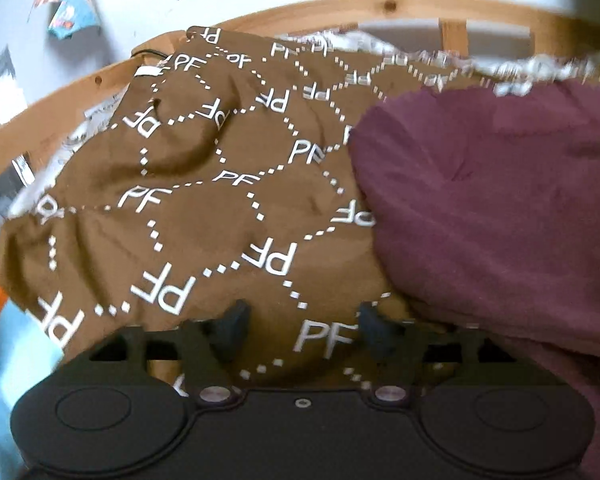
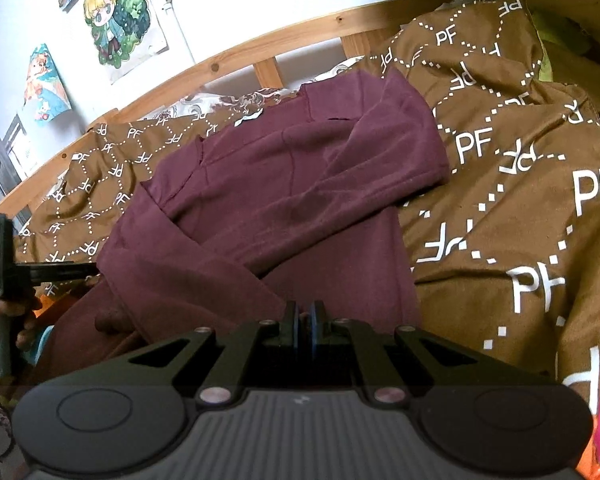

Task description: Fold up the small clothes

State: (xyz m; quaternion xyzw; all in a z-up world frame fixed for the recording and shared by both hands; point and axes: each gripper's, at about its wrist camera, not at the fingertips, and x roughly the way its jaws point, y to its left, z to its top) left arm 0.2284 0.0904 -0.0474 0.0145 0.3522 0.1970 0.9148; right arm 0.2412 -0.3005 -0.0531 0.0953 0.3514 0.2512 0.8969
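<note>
My left tongs [image 1: 300, 322] stand wide apart and empty over the brown printed blanket [image 1: 188, 216], with the maroon garment [image 1: 500, 208] just to their right. My right tongs [image 2: 309, 316] are clenched tight at the near edge of the same maroon garment [image 2: 284, 184]; I cannot tell if any cloth is pinched between the pads. The garment lies partly folded in the middle of the blanket [image 2: 500, 200], near the wooden bed rail [image 2: 236, 54] on the far side.
</note>
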